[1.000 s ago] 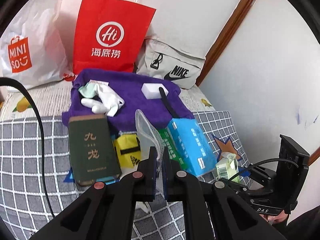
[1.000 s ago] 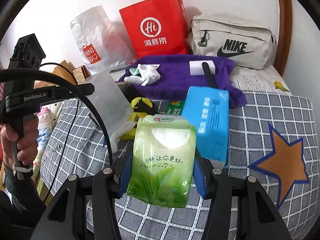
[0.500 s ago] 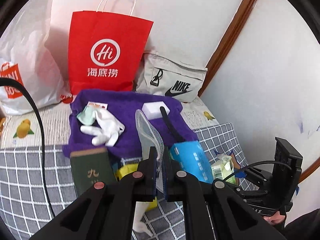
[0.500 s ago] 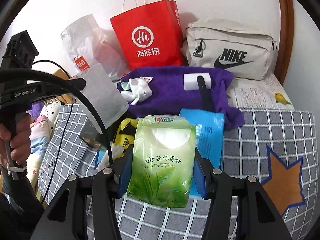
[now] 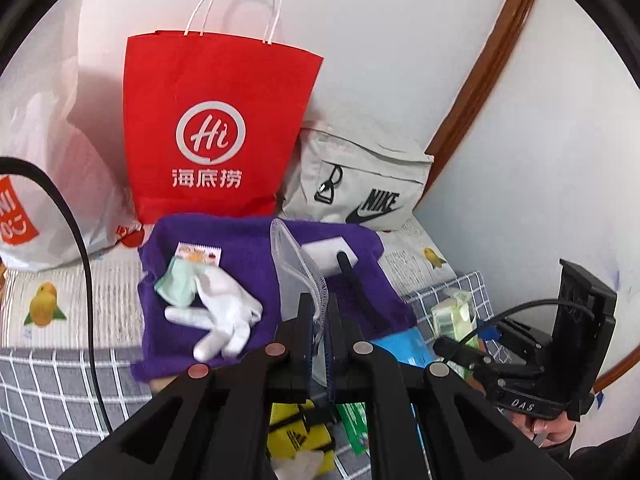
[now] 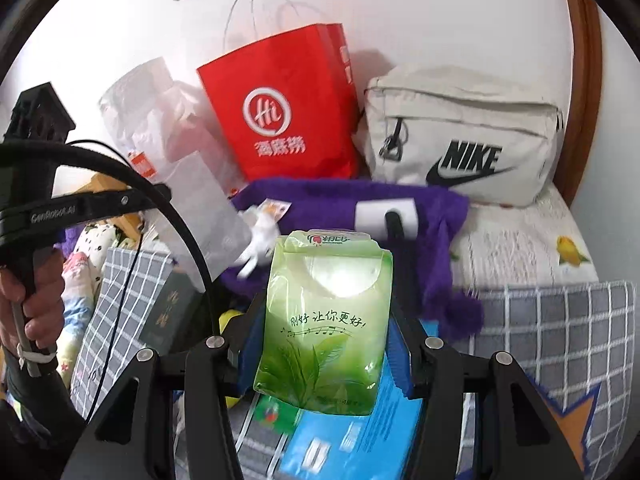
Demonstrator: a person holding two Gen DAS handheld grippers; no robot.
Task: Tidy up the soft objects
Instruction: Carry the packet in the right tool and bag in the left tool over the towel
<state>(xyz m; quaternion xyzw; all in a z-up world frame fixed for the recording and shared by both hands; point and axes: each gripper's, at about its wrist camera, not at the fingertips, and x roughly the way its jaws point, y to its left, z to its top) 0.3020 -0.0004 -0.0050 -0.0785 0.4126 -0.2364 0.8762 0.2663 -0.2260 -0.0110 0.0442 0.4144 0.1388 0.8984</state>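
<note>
My left gripper (image 5: pixel 319 312) is shut on a thin white mesh pouch (image 5: pixel 298 270) and holds it upright above the purple towel (image 5: pixel 244 248). The pouch also shows in the right wrist view (image 6: pixel 204 216). My right gripper (image 6: pixel 324 320) is shut on a green tissue pack (image 6: pixel 326 328), held above the blue tissue pack (image 6: pixel 340 440). White gloves (image 5: pixel 224 316) and a white sponge (image 5: pixel 328 250) lie on the towel.
A red paper bag (image 5: pixel 216 128), a beige Nike bag (image 5: pixel 360 184) and a white plastic bag (image 5: pixel 36 160) stand against the wall. A green book (image 6: pixel 168 312), a yellow pouch (image 5: pixel 300 436) and the checked bedcover (image 6: pixel 560 340) lie below.
Both grippers have moved forward and up toward the purple towel and the wall, each still holding its item. The book and blue pack have slid down in view.
</note>
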